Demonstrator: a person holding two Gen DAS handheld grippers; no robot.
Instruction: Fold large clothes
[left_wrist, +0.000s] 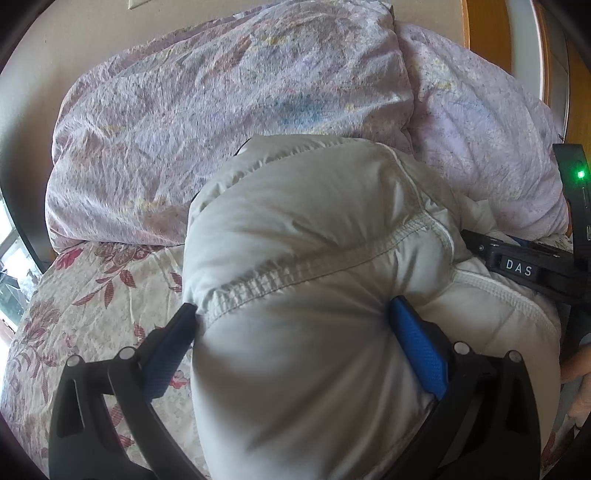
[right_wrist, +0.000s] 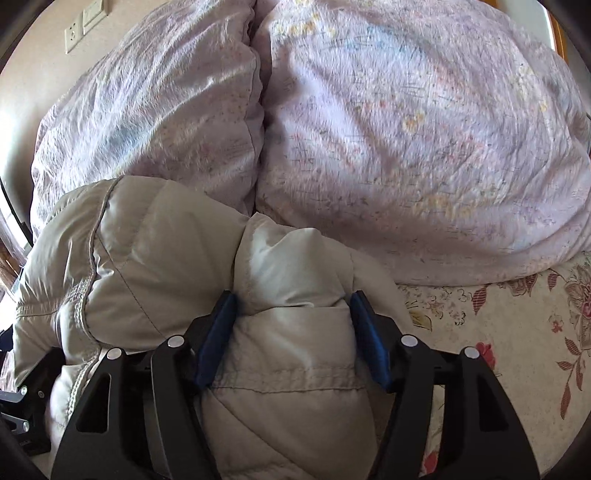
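A bed covered by a cream sheet printed with dark red flowers (left_wrist: 92, 295) (right_wrist: 517, 332) fills the lower part of both views. At its far end lie two bulky pale lilac quilts with a faint floral print (left_wrist: 221, 103) (right_wrist: 424, 140), pressed side by side against a beige wall (left_wrist: 55, 48). In front of them, bunched on the sheet and touching the quilts, sits the puffy off-white padded jacket with stitched seams (left_wrist: 314, 229) (right_wrist: 155, 251). The left gripper with black arms and blue pads (left_wrist: 295, 339) clamps a thick fold of the jacket, the fabric bulging between both pads. The right gripper of the same build (right_wrist: 293, 332) likewise squeezes a fold of the jacket, and its black body labelled "DAS" shows at the right edge of the left view (left_wrist: 524, 266). A white wall socket and switch plate (right_wrist: 79, 29) sits on the wall at upper left.
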